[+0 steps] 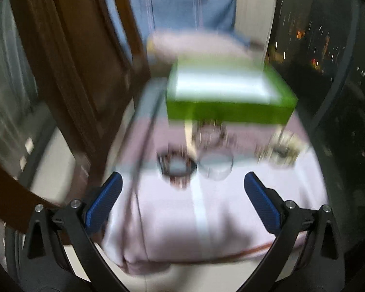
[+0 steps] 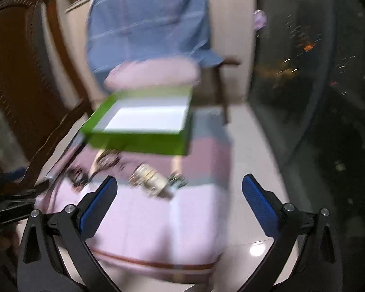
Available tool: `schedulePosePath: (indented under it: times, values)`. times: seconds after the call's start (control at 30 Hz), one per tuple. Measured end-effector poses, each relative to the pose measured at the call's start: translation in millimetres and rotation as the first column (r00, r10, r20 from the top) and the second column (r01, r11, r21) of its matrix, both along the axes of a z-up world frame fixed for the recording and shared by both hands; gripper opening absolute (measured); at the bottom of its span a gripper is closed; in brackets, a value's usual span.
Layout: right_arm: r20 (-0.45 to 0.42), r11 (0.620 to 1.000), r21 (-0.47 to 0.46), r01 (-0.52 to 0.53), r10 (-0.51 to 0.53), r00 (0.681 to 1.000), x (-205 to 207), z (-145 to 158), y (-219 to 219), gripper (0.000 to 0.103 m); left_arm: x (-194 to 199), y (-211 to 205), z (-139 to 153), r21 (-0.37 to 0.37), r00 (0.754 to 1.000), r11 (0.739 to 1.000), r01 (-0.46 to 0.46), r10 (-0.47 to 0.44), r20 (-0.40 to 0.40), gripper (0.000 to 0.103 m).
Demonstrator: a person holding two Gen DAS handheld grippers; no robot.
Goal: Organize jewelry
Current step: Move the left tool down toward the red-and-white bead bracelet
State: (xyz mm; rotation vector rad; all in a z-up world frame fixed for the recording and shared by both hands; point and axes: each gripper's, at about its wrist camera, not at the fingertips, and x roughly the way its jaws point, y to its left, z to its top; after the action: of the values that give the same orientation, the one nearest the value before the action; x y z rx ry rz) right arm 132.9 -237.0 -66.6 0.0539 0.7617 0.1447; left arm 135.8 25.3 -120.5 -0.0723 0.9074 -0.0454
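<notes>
A green box (image 1: 228, 95) with a white inside stands open at the back of a pink-clothed table (image 1: 182, 219). In front of it lie blurred jewelry pieces: a dark beaded bracelet (image 1: 176, 166), a clear ring-shaped bangle (image 1: 215, 166), a thin chain piece (image 1: 209, 133) and a pale gold cluster (image 1: 279, 150). My left gripper (image 1: 182, 189) hovers open just short of the bracelet and bangle, with nothing in it. In the right wrist view the green box (image 2: 143, 126) sits ahead. The gold cluster (image 2: 153, 180) and dark pieces (image 2: 104, 163) lie before my open right gripper (image 2: 180, 189).
A carved brown wooden chair (image 1: 68, 73) stands at the table's left, and a blue cloth (image 2: 148, 22) hangs behind the table. Dark window glass (image 2: 316, 73) with city lights is on the right. Pale floor tiles (image 2: 250, 160) lie beside the table. Both views are motion-blurred.
</notes>
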Motion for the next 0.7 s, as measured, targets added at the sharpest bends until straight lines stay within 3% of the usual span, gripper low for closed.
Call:
schedulePosePath:
  times: [0.07, 0.2, 0.33, 0.47, 0.63, 0.67, 0.7]
  values:
    - [0.021, 0.998, -0.061, 0.01, -0.009, 1.0, 3, -4, 7, 0.1, 6, 4, -15, -0.013, 0.999, 1.0, -0.004, 0.004, -0.041, 0.099]
    - [0.026, 0.986, -0.167, -0.014, 0.018, 0.999, 11, -8, 24, 0.1, 15, -6, -38, 0.121, 0.999, 0.992, 0.024, -0.02, -0.035, 0.099]
    - [-0.008, 0.987, -0.159, -0.036, 0.036, 0.999, 20, -14, 26, 0.1, 32, -7, -61, 0.108, 0.997, 0.994, 0.028, -0.02, -0.071, 0.098]
    - [-0.036, 0.987, -0.151, -0.048, 0.043, 0.998, 18, -19, 23, 0.1, 51, -1, -79, 0.097, 0.992, 0.995, 0.005, 0.007, -0.123, 0.082]
    - [-0.037, 0.989, -0.142, -0.044, 0.039, 0.999, 19, -20, 19, 0.1, 65, 11, -85, 0.016, 0.992, 0.999, -0.03, 0.032, -0.12, 0.08]
    - [-0.042, 0.989, -0.143, -0.04, 0.034, 0.999, 19, -21, 18, 0.1, 65, 11, -83, 0.014, 0.993, 1.0, -0.022, 0.023, -0.114, 0.071]
    - [-0.045, 0.989, -0.14, -0.037, 0.031, 0.999, 20, -21, 16, 0.1, 65, 10, -82, 0.018, 0.994, 1.0, -0.011, 0.013, -0.111, 0.056]
